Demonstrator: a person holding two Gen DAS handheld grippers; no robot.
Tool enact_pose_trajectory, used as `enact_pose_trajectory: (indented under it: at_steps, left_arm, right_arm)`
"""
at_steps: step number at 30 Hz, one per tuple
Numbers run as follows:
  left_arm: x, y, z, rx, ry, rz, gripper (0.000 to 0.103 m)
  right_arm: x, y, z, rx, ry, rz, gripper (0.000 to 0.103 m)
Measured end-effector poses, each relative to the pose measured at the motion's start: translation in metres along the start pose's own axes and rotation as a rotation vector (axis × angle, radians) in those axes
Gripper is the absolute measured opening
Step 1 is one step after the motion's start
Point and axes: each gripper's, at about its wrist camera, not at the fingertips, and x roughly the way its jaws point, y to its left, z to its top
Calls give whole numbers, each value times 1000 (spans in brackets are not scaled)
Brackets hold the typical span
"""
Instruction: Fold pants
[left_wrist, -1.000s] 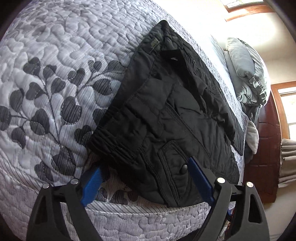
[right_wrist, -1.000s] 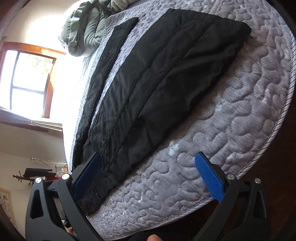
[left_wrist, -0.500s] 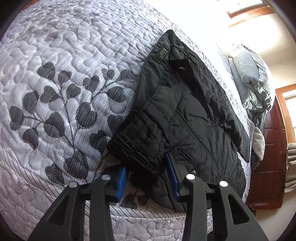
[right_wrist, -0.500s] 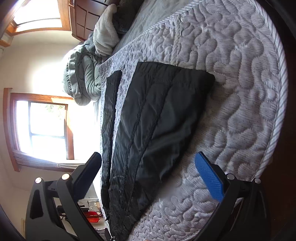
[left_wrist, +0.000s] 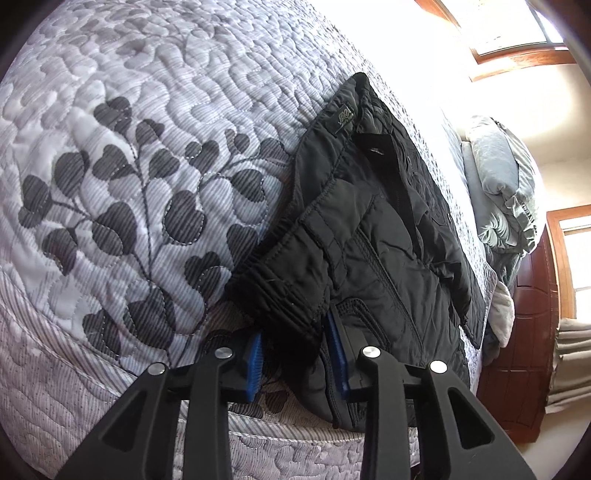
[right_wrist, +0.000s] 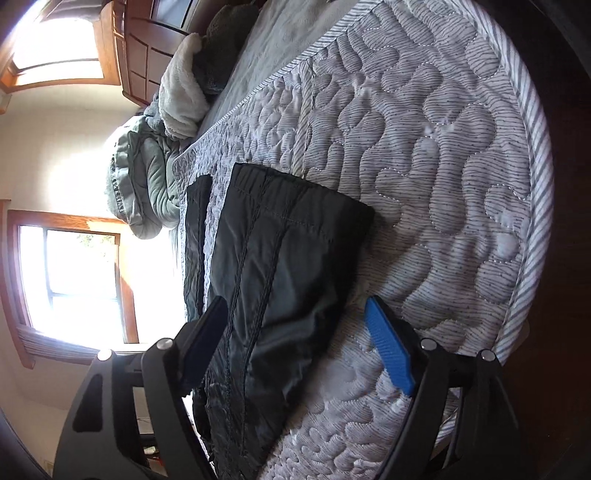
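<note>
left claw (left_wrist: 297, 352) on pants (left_wrist: 373, 254) waistband (legs lengthwise, pillow-ward)

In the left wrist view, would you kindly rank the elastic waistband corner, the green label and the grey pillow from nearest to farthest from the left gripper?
1. Elastic waistband corner, between the left gripper's pads.
2. Green label, up at the pants' far edge.
3. Grey pillow, far right by the headboard.

Bare quilt (left_wrist: 147, 155) lies open on the far side of the black pants (left_wrist: 369, 240) in the left wrist view, giving a tool free passage. Along the bed's head, bunched grey-green bedding (left_wrist: 506, 184) and a dark wooden headboard (left_wrist: 532, 321) block the way. Beside the pant leg (right_wrist: 280, 266), wide quilt (right_wrist: 443, 192) stays free up to the bed edge.
</note>
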Motion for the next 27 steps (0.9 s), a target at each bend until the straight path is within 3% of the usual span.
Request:
enact_pose_trajectory:
  at_steps: [2,3,4,5,10,15,27]
  left_arm:
    - [1,-2,1,5,-8,12,29]
    - [-1,-4,0,10,-16,17,26]
    - [-2,-6,-1,13,-24,17,25]
    - [-3,-8,-1,15,-31,18,23]
    - [-15,-9,-3,-4,-67,21,20]
    - [-39,8,-2,-33,-93,14,19]
    - [-127,137,-1,-192,-188,99,19]
  right_arm:
    - [8,3,3,-21,7,25,54]
    - [11,4,5,-26,3,21,48]
    - [14,1,6,-19,5,22,25]
    - [18,-2,7,-2,11,23,13]
    - [21,5,0,-38,-1,1,7]
    - [26,17,-19,-58,42,0,7]
    - [65,58,-128,-225,247,-40,7]
